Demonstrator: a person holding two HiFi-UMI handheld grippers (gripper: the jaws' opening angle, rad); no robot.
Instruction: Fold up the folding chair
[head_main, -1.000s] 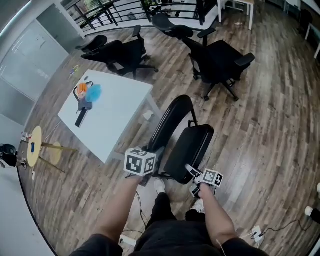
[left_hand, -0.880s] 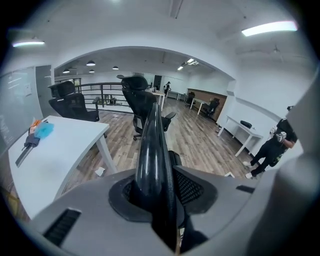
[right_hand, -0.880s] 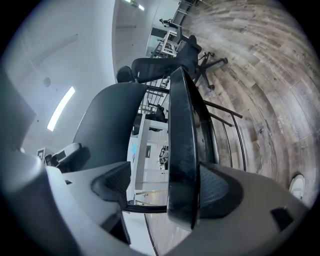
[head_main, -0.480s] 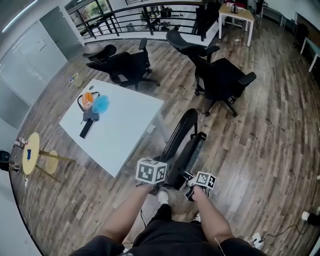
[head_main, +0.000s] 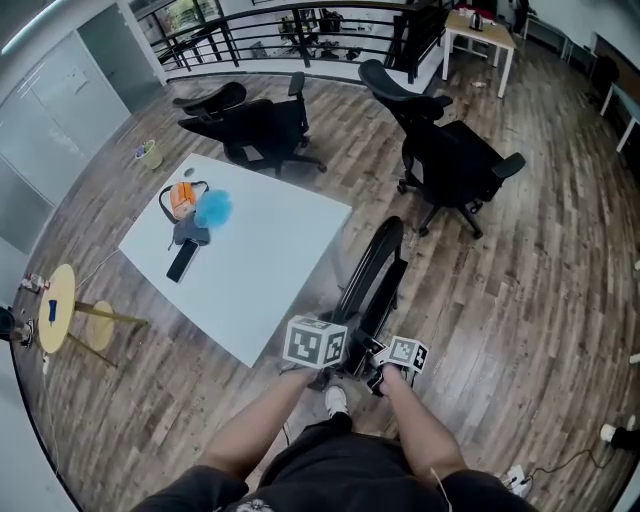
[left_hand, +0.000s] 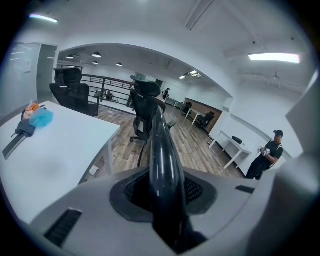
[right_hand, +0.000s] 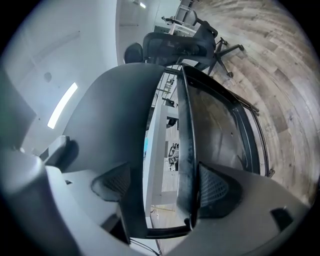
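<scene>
The black folding chair (head_main: 378, 268) stands beside the white table, its seat swung up close against the back. My left gripper (head_main: 328, 354) is at the chair's near side. In the left gripper view it (left_hand: 165, 195) is shut on a glossy black frame tube (left_hand: 161, 150) that runs straight away from the jaws. My right gripper (head_main: 382, 366) sits just right of the left one. In the right gripper view (right_hand: 165, 187) the seat's rim (right_hand: 187, 150) lies against one pad and a grey curved chair panel (right_hand: 120, 115) against the other, with a slit of daylight between them.
The white table (head_main: 270, 270) stands right beside the chair on the left, with an orange and blue item (head_main: 195, 205) and a black object on it. Black office chairs (head_main: 455, 160) stand behind. A round yellow side table (head_main: 58, 305) is at far left. A person (left_hand: 265, 157) stands far off.
The seat has swung up from half open to nearly flat against the back. Both grippers moved with the chair, and the whole chair now looks narrow and upright.
</scene>
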